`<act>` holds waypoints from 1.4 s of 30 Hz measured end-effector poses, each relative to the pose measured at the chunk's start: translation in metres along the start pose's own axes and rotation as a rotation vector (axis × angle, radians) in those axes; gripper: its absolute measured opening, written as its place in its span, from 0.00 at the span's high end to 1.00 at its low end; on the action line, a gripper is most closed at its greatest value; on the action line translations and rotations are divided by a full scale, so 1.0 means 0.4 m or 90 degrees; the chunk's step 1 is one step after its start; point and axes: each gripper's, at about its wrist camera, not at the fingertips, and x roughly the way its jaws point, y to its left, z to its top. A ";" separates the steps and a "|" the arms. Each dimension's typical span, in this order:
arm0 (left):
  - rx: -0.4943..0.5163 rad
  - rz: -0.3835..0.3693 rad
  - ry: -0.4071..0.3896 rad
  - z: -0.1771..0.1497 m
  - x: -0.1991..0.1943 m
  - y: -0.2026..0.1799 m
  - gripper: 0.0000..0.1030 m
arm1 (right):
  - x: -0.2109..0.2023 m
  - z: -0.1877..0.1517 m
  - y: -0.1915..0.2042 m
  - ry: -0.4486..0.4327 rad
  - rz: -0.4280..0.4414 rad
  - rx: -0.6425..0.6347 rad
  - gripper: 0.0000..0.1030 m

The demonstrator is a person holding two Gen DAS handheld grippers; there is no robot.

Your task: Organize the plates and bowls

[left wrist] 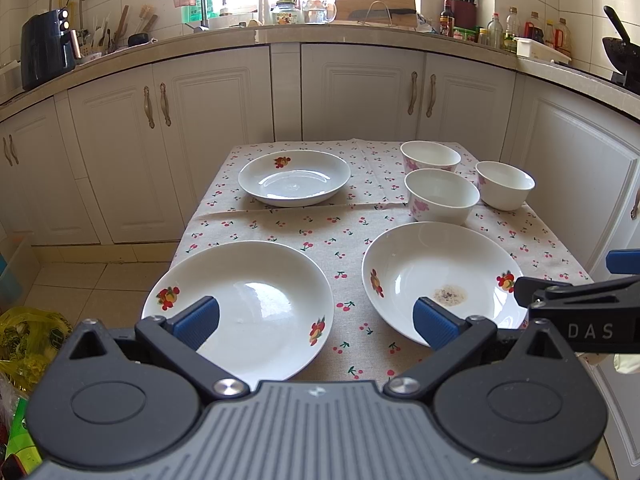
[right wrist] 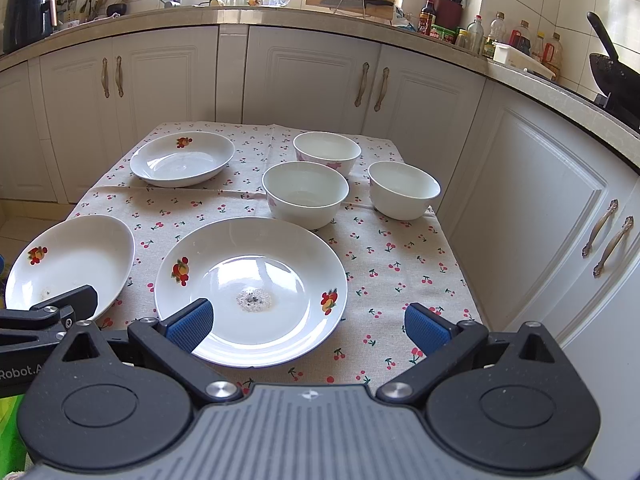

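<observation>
My right gripper (right wrist: 308, 326) hangs wide open over the table's near edge.
A soiled plate (right wrist: 251, 290) lies under my left finger (right wrist: 190, 330).

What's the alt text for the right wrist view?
Open right gripper hovers over a near plate with crumbs at its centre, on a cherry-print cloth. Two more plates sit left, three bowls behind; left gripper at left edge.

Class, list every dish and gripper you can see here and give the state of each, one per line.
Left gripper: jaws open, empty.
Right gripper: jaws open, empty.
Near right plate: upright, residue at centre.
Near left plate: upright, unstacked.
Far plate: upright, empty.
Three bowls: upright, separate, unstacked.
</observation>
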 end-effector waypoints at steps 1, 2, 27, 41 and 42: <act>0.000 0.000 0.000 0.000 0.000 0.000 0.01 | -0.001 0.000 0.001 -0.001 0.000 0.000 0.00; 0.000 0.000 -0.001 0.000 0.000 0.000 0.01 | -0.001 0.000 0.001 0.000 0.000 0.000 0.00; 0.018 -0.025 -0.026 0.015 -0.001 0.045 0.01 | -0.018 0.042 0.020 -0.042 0.019 -0.052 0.00; 0.027 -0.062 -0.009 -0.026 0.057 0.145 0.01 | 0.011 0.110 0.002 -0.126 0.132 -0.014 0.00; 0.027 -0.069 -0.007 -0.032 0.059 0.156 0.01 | 0.017 0.116 0.000 -0.131 0.156 -0.009 0.00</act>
